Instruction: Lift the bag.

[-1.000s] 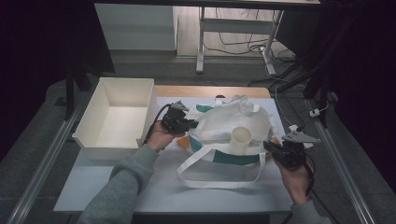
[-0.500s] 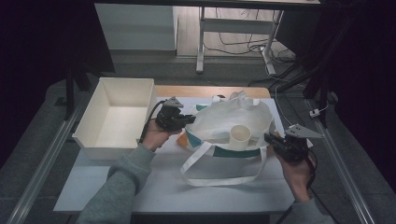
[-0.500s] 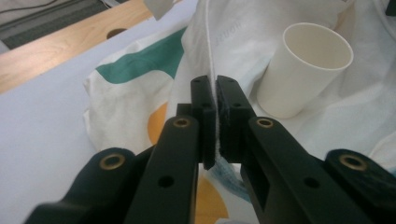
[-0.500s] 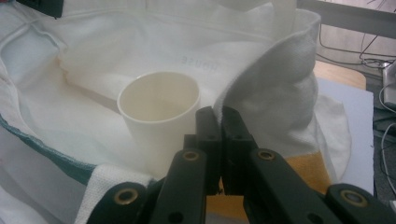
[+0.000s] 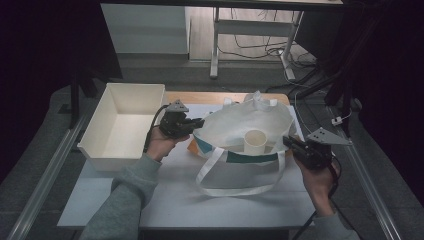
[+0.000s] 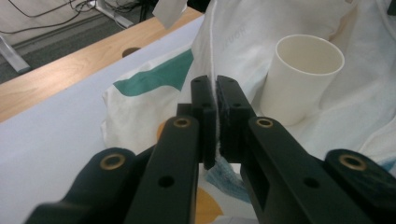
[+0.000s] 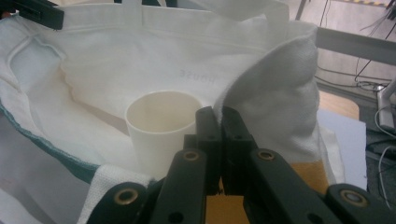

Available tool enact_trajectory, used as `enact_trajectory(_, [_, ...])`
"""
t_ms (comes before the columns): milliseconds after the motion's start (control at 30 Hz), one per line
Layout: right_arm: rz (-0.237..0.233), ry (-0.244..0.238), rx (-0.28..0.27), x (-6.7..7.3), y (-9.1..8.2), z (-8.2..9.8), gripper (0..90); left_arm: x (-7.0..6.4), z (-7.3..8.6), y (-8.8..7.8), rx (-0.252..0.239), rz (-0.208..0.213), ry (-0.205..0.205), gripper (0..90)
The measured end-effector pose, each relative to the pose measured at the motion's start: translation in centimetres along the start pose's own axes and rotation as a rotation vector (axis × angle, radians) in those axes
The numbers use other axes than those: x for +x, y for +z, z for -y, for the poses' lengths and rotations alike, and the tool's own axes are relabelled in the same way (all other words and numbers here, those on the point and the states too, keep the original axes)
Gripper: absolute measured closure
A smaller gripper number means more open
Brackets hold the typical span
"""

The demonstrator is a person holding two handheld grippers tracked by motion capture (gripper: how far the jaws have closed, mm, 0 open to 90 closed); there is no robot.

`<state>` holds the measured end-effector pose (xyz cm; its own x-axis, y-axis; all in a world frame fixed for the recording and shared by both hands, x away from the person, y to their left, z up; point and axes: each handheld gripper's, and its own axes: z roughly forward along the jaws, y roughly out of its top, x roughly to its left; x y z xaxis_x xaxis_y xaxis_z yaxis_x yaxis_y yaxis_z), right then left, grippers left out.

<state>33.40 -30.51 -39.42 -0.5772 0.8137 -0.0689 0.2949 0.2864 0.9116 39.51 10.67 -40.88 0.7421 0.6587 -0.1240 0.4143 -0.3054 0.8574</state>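
Left gripper (image 6: 215, 119) pinches tote bag (image 6: 289, 18) rim; right gripper (image 7: 220, 140) likewise, apparently; cup (image 5: 255, 141) inside

The high view looks down from above, facing 12 o'clock over the surface (image 5: 175, 200). Each tool camera sits very close, looking into the bag (image 5: 250, 120). All three views share the cup (image 5: 255, 141).

Cup's (image 5: 255, 142) base hidden behind bag's (image 5: 240, 120) front edge; print inside bag (image 7: 198, 73) too faint to read; jaw roots cut off below
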Motion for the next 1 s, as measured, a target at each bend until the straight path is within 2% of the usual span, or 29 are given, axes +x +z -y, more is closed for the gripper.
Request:
enact_trajectory(467, [-0.014,-0.022,-0.061,0.5,-0.6,-1.9,87.7,-0.1,-1.0,-2.6,-0.102,-0.013,0.0,86.2])
enact_trajectory(700, [-0.024,-0.024,-0.07,0.6,-0.4,-2.4,87.7,0.0,-1.2,-3.3,-0.128,-0.017,-0.003,86.3])
enact_trajectory(1000, [-0.033,-0.042,-0.131,1.2,-1.4,-4.1,87.7,-0.3,-1.9,-5.9,-0.218,-0.023,0.002,86.3])
